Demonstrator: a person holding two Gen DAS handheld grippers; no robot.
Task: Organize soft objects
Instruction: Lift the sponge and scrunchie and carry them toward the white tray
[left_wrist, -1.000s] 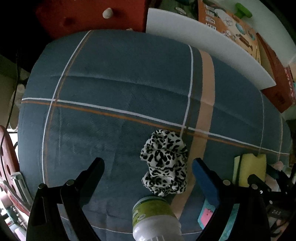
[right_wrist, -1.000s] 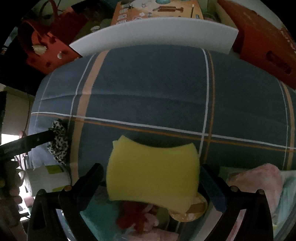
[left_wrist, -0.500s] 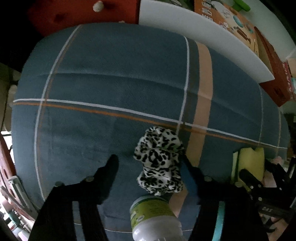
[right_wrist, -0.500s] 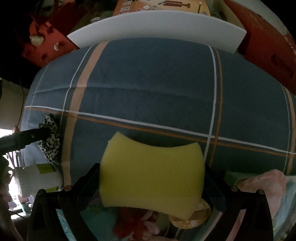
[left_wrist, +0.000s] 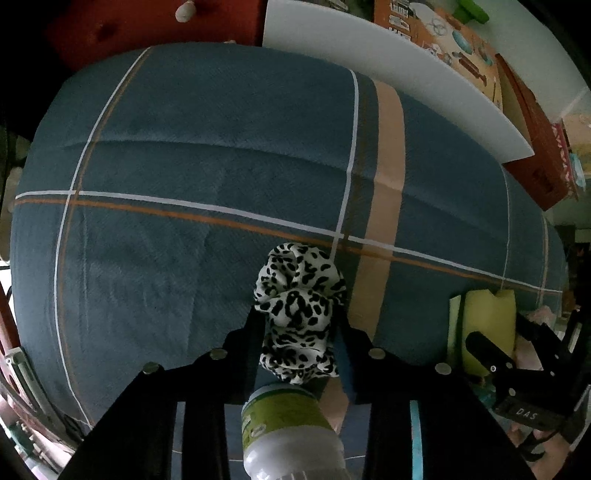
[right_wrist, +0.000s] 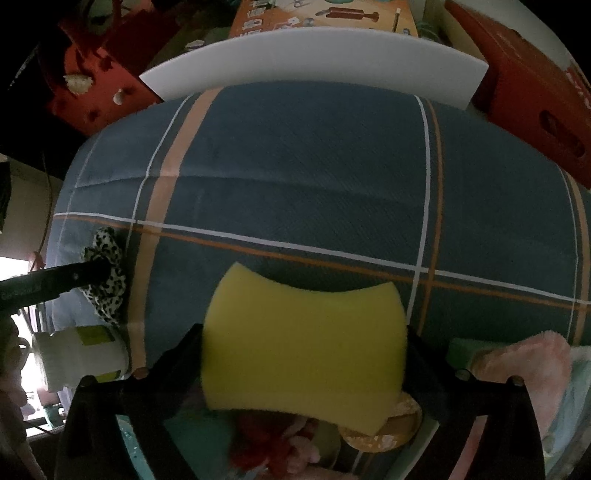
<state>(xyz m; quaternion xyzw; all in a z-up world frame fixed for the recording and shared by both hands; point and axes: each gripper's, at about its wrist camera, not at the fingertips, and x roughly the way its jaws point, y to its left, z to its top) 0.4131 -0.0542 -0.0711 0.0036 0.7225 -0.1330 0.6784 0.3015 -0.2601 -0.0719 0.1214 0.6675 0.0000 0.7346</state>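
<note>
On the blue plaid cloth (left_wrist: 207, 155) there is one scrunchie of white fabric with black leopard spots (left_wrist: 299, 310), one yellow foam sponge with curved edges (right_wrist: 303, 343), one white plastic bottle with a green label (left_wrist: 288, 424) and one pink fluffy cloth (right_wrist: 524, 354) at its near edge.

Ahead of both grippers the blue plaid cloth (left_wrist: 207, 155) lies bare and passable up to the white board (right_wrist: 314, 62) at its far edge. A white jar (left_wrist: 291, 435) stands just behind the left gripper (left_wrist: 301, 325). Soft items (right_wrist: 524, 354) crowd behind the right gripper (right_wrist: 303, 354).
</note>
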